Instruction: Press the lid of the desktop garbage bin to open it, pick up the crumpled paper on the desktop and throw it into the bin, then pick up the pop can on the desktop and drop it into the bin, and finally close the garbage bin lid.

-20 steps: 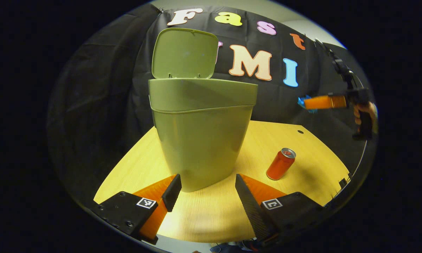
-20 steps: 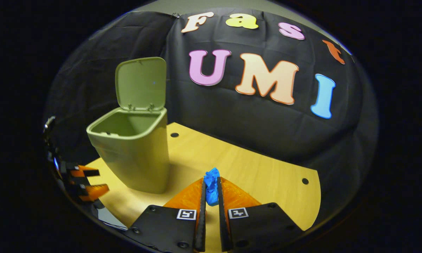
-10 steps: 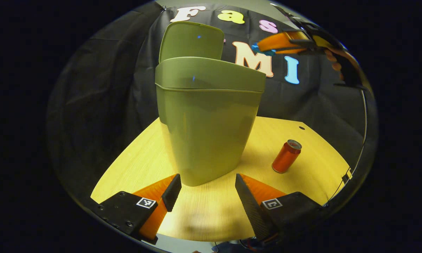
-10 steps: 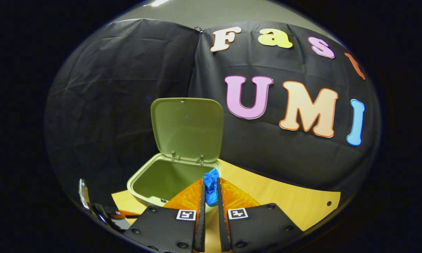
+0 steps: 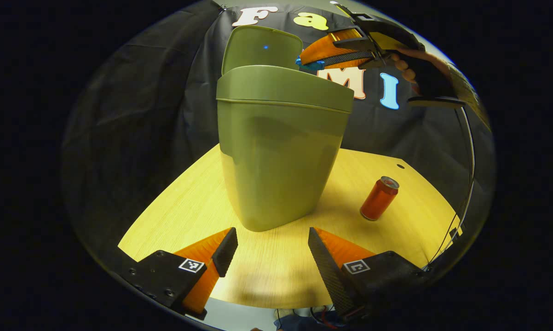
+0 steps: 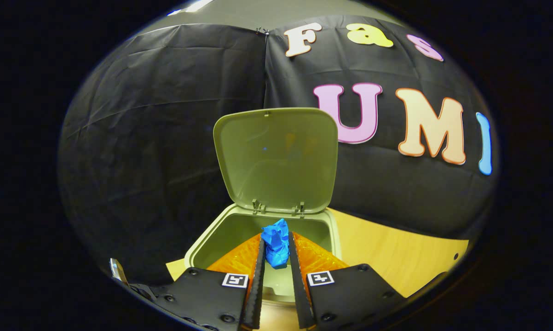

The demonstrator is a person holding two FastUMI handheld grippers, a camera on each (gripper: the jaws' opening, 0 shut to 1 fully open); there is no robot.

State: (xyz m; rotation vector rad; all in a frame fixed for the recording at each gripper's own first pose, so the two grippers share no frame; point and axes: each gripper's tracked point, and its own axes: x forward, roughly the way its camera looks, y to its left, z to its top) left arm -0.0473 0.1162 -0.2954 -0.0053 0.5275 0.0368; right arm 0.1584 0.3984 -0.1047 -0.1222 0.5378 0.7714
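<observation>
- Right gripper [image 6: 276,250] — fingers pinching the crumpled blue paper [image 6: 276,242] above the open bin [image 6: 198,243], lid [image 6: 276,158] at 12 o'clock.
- Left gripper [image 5: 269,248] — wide open, empty.
- Risk: early release lets paper strike the rim and fall outside.

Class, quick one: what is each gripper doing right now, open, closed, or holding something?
Left gripper: open, holding nothing, low in front of the bin.
Right gripper: shut on the crumpled paper, over the open bin.
</observation>
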